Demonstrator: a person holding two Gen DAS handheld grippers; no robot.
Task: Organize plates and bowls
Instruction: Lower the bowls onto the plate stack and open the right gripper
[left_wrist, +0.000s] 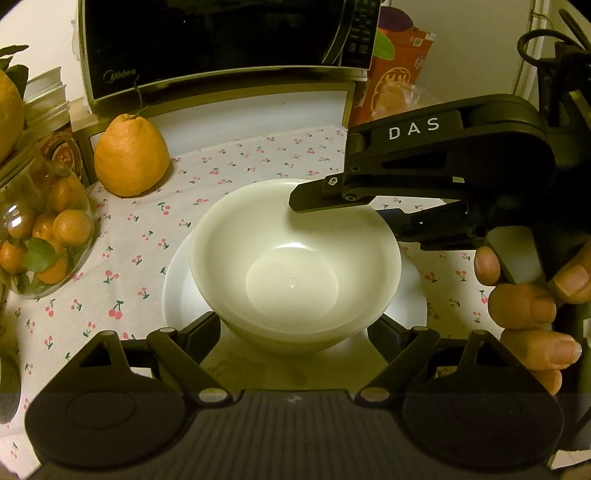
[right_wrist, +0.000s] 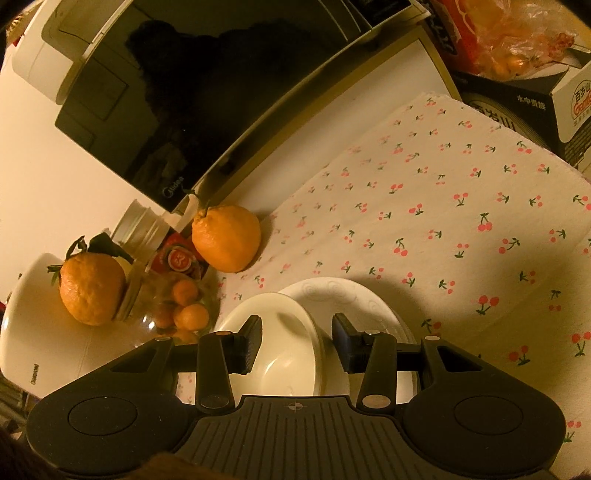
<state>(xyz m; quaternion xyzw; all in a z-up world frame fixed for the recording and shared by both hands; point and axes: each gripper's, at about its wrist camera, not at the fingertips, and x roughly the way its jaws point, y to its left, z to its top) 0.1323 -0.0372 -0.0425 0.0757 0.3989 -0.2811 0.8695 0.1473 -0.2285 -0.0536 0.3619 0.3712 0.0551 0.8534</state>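
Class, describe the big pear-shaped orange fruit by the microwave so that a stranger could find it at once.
Start at the black microwave. Just below its front, on the cherry-print tablecloth, stands the pear-shaped orange fruit. Its size, knobbed top and stem set it apart from the tiny oranges in the glass jar.

I saw the bowl (left_wrist: 295, 258) sitting on the plate (left_wrist: 177, 284) on the tablecloth (left_wrist: 258, 155). Far left of it stood an orange (left_wrist: 131, 155), the microwave (left_wrist: 221, 44) behind that, a jar (left_wrist: 44, 229) at the left edge.
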